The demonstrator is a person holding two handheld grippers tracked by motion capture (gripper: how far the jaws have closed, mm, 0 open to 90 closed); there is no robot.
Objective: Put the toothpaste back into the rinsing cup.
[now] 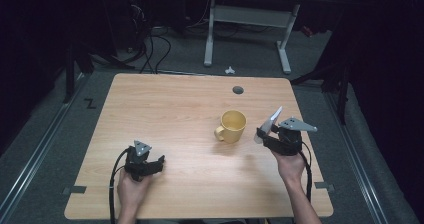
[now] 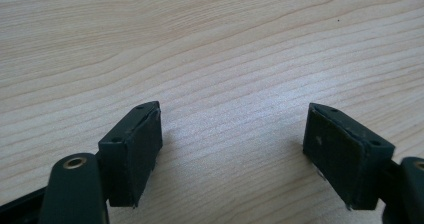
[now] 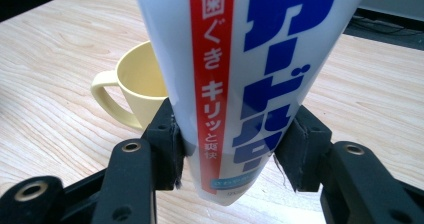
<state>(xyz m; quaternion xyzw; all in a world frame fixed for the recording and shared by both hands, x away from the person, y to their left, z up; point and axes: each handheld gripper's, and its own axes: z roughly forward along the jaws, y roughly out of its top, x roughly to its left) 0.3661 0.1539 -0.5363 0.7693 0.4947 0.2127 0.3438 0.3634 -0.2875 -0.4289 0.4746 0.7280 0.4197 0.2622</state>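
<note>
Just right of the yellow mug (image 1: pixel 232 126), the right gripper (image 1: pixel 265 132) has its jaws clamped on a toothpaste tube (image 3: pixel 240 74) held above the tabletop (image 1: pixel 175 114). Soft, light, probably squashy, so grip low near the cap; its long axis tilts up and away. Left gripper (image 2: pixel 232 149) rests with jaws wide apart, holding nothing.

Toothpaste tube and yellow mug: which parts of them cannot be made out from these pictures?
- Toothpaste tube, right gripper view: its far end is cut off by the top edge; the small print near the bottom edge is too blurred to read.
- Tube, high view: the print is too small to read.
- Yellow mug, right gripper view: the tube hides its far side.
- Mug, high view: part of the inside is hidden by its own wall.
</note>
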